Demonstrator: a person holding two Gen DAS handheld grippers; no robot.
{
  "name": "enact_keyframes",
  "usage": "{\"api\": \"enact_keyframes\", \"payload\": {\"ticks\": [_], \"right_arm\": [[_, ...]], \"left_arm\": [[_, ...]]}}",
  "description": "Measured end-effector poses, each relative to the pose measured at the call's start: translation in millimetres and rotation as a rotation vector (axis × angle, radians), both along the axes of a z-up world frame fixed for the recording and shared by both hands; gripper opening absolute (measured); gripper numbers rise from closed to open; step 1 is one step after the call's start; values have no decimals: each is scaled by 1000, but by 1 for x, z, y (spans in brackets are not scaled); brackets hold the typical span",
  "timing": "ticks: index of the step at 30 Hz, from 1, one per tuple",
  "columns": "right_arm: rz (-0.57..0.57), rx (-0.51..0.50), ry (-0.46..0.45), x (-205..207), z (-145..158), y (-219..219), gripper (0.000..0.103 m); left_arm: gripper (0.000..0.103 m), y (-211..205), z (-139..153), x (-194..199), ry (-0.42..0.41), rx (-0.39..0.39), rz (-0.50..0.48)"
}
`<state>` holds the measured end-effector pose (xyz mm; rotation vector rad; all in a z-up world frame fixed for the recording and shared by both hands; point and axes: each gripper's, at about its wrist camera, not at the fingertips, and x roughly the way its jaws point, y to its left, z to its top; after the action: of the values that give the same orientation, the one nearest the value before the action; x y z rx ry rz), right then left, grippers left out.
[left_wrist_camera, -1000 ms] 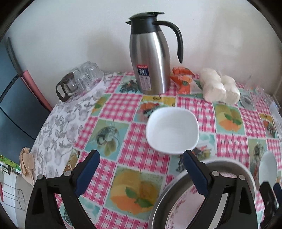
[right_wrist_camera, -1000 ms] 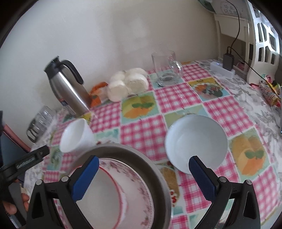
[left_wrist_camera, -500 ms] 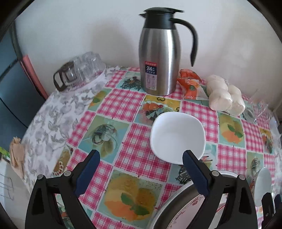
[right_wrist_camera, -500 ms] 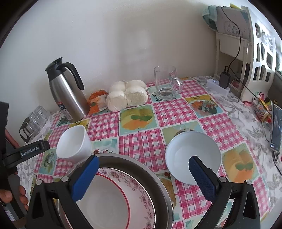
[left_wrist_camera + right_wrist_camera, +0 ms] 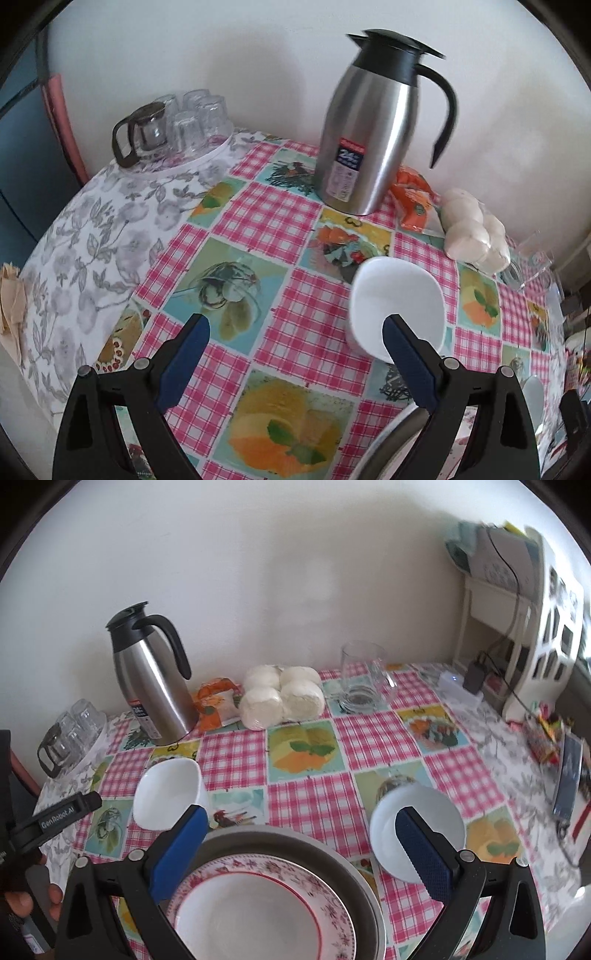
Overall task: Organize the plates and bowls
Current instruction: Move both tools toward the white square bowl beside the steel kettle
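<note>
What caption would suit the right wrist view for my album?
Open right gripper hovers over a floral plate in a metal pan, between two white bowls.

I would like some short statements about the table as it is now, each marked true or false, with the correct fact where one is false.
1. The floral plate lies inside the grey metal pan. True.
2. The right claw is closed on the round white bowl. False: its jaws are wide open and hold nothing.
3. The steel thermos stands upright near the wall. True.
4. The square white bowl is stacked on the floral plate. False: it sits alone on the tablecloth, beside the pan.
5. The left claw is open and empty. True.
</note>
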<state>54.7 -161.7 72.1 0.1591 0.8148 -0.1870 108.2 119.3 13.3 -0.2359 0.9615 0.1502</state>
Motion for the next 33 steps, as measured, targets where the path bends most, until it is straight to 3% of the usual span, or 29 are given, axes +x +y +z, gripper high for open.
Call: {"api": "enact_keyframes", "payload": {"ticks": [4,11,16,22,27,33], "right_arm": [[32,5,7,11,13,10,103],[91,45,40,39,25,30,103],[113,71,57,57,18,43,103],[84,71,100,78,-6,50,103],[119,45,159,95,-22,62,103],[133,10,242,114,-42,75,103]], "left_arm": [[95,20,-5,1,-9,-121,8],[98,46,-14,2,-60,-208,48],[103,49,-15,3,-105,-161,67],[103,42,-26,13,-60,-227,-9],[103,27,-26,18,-79,-132,-37],[102,26,-37,29,-32,-157,-39]]}}
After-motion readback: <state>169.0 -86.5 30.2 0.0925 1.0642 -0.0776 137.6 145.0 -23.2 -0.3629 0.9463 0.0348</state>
